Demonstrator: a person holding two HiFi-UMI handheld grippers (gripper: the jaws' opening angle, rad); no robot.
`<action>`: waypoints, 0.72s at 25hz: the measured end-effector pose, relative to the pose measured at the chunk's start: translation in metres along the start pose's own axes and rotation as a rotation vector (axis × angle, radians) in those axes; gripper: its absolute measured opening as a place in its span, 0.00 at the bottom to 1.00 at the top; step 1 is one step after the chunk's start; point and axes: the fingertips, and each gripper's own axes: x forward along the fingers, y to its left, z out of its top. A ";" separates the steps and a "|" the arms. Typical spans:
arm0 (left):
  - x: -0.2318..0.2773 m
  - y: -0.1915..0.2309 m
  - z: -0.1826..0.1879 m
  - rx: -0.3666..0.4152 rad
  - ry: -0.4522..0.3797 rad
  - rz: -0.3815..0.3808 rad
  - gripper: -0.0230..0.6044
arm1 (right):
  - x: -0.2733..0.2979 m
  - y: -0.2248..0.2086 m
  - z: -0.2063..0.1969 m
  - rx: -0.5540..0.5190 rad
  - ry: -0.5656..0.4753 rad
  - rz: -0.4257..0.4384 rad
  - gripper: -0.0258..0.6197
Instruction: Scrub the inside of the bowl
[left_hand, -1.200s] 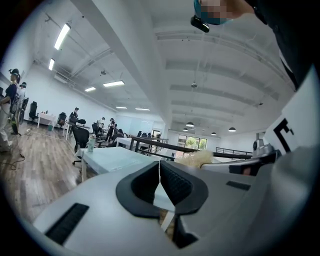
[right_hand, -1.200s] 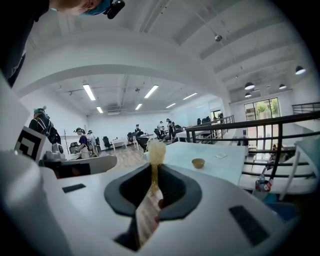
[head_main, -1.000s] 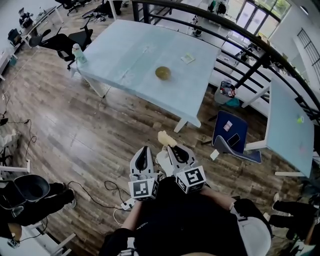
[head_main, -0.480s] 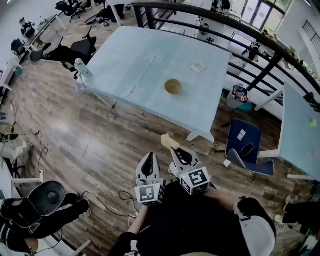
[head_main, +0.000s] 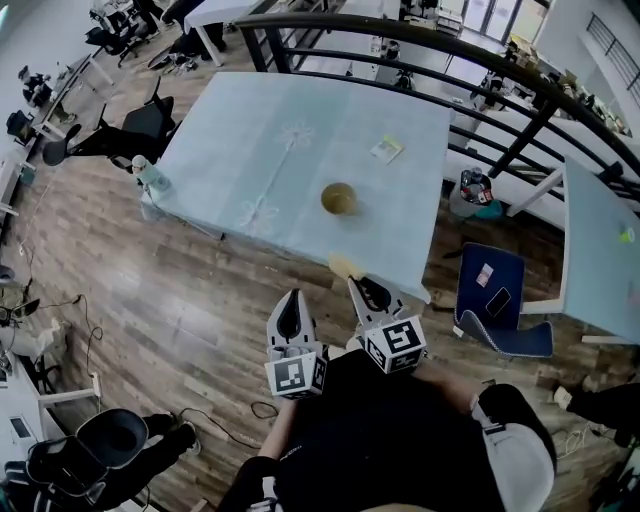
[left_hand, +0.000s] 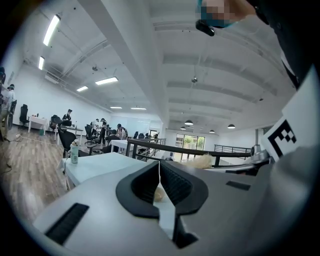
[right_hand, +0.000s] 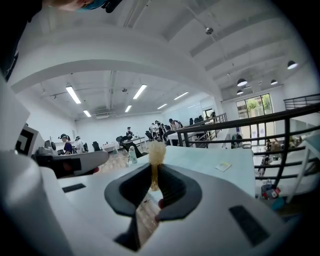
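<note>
A tan bowl (head_main: 338, 198) stands near the middle of the pale blue table (head_main: 260, 130), well ahead of both grippers. My right gripper (head_main: 357, 285) is shut on a yellowish scrubber (head_main: 343, 265), which sticks out past the jaws and reaches the table's near edge in the head view. In the right gripper view the scrubber (right_hand: 156, 152) stands up between that gripper's jaws (right_hand: 154, 175). My left gripper (head_main: 291, 299) hangs beside it over the wood floor. The left gripper view shows the left gripper (left_hand: 160, 172) with its jaws pressed together and nothing held, and the bowl (left_hand: 158, 194) shows low between them.
A water bottle (head_main: 151, 176) stands at the table's left corner and a small packet (head_main: 387, 150) lies at its far right. A black railing (head_main: 480, 60) runs behind the table. A blue chair (head_main: 492, 290) with a phone on it stands at the right, and a black office chair (head_main: 140, 125) at the left.
The table and bowl have come nearer to the grippers in the head view. Both grippers keep their pose, the right one still holding the scrubber.
</note>
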 end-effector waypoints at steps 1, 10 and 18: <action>0.006 0.000 0.000 -0.005 0.001 0.000 0.06 | 0.003 -0.005 0.002 -0.001 -0.004 -0.008 0.11; 0.047 -0.003 -0.004 -0.021 0.051 -0.083 0.06 | 0.019 -0.025 0.014 -0.011 -0.002 -0.086 0.11; 0.123 -0.006 -0.008 0.010 0.104 -0.268 0.06 | 0.041 -0.077 0.031 0.026 -0.038 -0.310 0.11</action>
